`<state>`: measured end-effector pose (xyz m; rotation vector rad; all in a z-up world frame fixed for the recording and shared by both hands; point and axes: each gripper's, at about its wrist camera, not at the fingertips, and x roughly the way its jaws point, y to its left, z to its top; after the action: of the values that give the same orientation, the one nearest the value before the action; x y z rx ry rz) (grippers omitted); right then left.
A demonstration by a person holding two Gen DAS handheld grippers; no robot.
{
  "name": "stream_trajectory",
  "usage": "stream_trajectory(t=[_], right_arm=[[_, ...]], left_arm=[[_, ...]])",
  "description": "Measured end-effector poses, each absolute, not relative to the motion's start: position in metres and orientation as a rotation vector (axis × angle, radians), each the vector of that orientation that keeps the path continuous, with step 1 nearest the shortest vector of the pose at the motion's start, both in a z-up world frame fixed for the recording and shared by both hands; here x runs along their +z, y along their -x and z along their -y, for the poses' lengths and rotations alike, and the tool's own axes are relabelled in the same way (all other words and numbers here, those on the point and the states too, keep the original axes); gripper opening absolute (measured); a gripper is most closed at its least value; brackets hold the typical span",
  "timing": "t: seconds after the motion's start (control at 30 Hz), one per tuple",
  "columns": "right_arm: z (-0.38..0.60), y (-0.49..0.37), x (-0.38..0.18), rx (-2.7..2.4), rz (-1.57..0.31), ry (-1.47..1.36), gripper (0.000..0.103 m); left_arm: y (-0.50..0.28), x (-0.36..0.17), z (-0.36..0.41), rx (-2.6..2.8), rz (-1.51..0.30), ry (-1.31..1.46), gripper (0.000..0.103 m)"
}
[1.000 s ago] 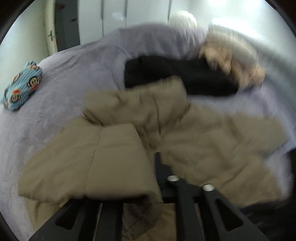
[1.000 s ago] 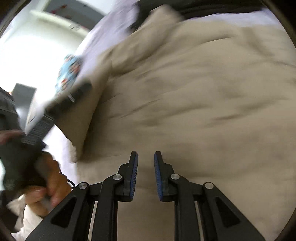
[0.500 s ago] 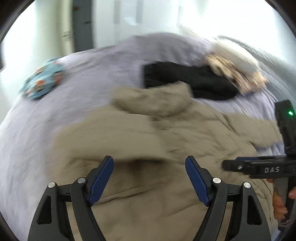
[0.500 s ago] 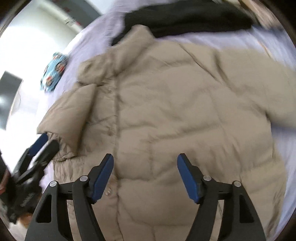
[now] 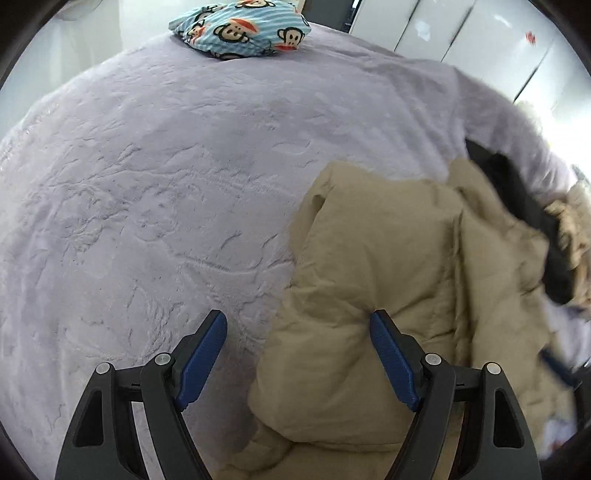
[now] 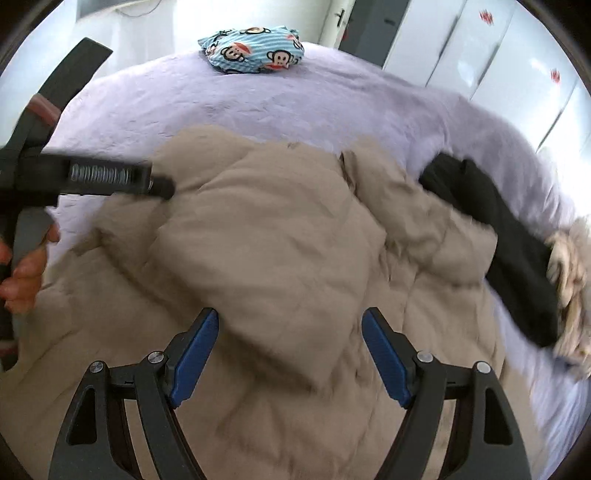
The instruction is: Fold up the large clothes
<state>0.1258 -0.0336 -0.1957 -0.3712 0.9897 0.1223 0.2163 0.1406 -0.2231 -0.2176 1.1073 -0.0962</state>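
Two grippers are hovering over a tan jacket (image 6: 280, 236) that is lying on a lilac blanket (image 5: 147, 177). The left gripper (image 5: 299, 360) is standing with its jaws spread wide and nothing between them; its left finger is hanging over bare blanket while its right finger is sitting over the jacket's puffy folded edge, so the jacket's border is running up between the two. From that camera the jacket is filling the lower right, with its bulk stretching away to the right.

The right gripper (image 6: 290, 356) is also spread wide and gripping nothing, with both fingers hanging above the middle of the jacket; whether they are touching the cloth cannot be told. A folded sleeve or flap is lying across the jacket just ahead of those fingers. In the right wrist view the left gripper is showing at the far left edge, blurred, with the person's hand (image 6: 22, 269) holding its handle.

A black garment (image 6: 495, 236) is lying beyond the jacket to the right, touching a pale furry item (image 6: 569, 266). A monkey-print pillow (image 5: 240, 29) is sitting at the blanket's far edge, well apart from the jacket.
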Motion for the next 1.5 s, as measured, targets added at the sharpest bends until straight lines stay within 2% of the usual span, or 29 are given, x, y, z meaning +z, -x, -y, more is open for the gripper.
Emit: stream_trajectory(t=[0.1, 0.13, 0.23, 0.37, 0.47, 0.5, 0.53, 0.57, 0.67, 0.7, 0.73, 0.77, 1.03, 1.13, 1.2, 1.33, 1.4, 1.47, 1.5], right_arm=[[0.057, -0.140, -0.186, 0.019, -0.931, 0.260, 0.082], [0.071, -0.141, -0.182, -0.020, -0.920, 0.192, 0.079], [0.134, -0.138, -0.181, -0.120, -0.939, -0.134, 0.052], [0.218, -0.120, -0.215, -0.220, -1.066, -0.556, 0.052], [0.254, -0.100, -0.222, -0.226, -1.060, -0.726, 0.052], [0.263, -0.096, -0.221, -0.195, -1.036, -0.774, 0.054], [0.268, -0.094, -0.222, -0.169, -1.023, -0.807, 0.061], [0.274, -0.096, -0.224, -0.142, -1.019, -0.842, 0.071], [0.289, -0.111, -0.240, -0.128, -1.031, -0.947, 0.071], [0.292, -0.115, -0.244, -0.129, -1.026, -0.976, 0.065], [0.296, -0.117, -0.247, -0.124, -1.013, -1.010, 0.033], [0.297, -0.118, -0.248, -0.125, -1.015, -1.018, 0.009], [0.288, -0.091, -0.260, -0.143, -1.073, -0.875, 0.009], [0.285, -0.098, -0.262, -0.133, -1.083, -0.783, 0.008], [0.282, -0.096, -0.251, -0.157, -1.094, -0.694, 0.013], [0.287, -0.080, -0.231, -0.245, -1.124, -0.564, 0.014], [0.295, -0.070, -0.228, -0.241, -1.131, -0.600, 0.023], [0.304, -0.054, -0.223, -0.243, -1.135, -0.654, 0.057], [0.308, -0.046, -0.220, -0.242, -1.124, -0.683, 0.062]], left_arm=[[-0.211, -0.228, -0.140, -0.096, -1.097, 0.188, 0.081], [-0.210, -0.228, -0.139, -0.097, -1.097, 0.181, 0.081], [-0.214, -0.232, -0.139, -0.101, -1.109, 0.189, 0.081], [-0.217, -0.226, -0.139, -0.108, -1.135, 0.172, 0.081], [-0.221, -0.203, -0.142, -0.135, -1.083, 0.152, 0.078], [-0.227, -0.194, -0.144, -0.154, -1.058, 0.148, 0.061], [-0.234, -0.190, -0.144, -0.167, -1.058, 0.148, 0.047], [-0.239, -0.188, -0.145, -0.175, -1.060, 0.152, 0.045], [-0.253, -0.182, -0.136, -0.186, -1.039, 0.144, 0.045], [-0.254, -0.181, -0.130, -0.193, -1.033, 0.124, 0.045], [-0.253, -0.183, -0.121, -0.197, -1.030, 0.091, 0.045], [-0.250, -0.186, -0.113, -0.195, -1.036, 0.063, 0.045], [-0.242, -0.231, -0.102, -0.155, -1.109, 0.011, 0.046], [-0.244, -0.229, -0.100, -0.144, -1.114, -0.002, 0.046], [-0.243, -0.222, -0.099, -0.131, -1.114, -0.013, 0.046], [-0.232, -0.203, -0.095, -0.114, -1.107, -0.053, 0.046], [-0.222, -0.192, -0.090, -0.137, -1.109, -0.056, 0.046], [-0.210, -0.184, -0.081, -0.159, -1.120, -0.069, 0.046], [-0.203, -0.181, -0.074, -0.171, -1.130, -0.075, 0.046]])
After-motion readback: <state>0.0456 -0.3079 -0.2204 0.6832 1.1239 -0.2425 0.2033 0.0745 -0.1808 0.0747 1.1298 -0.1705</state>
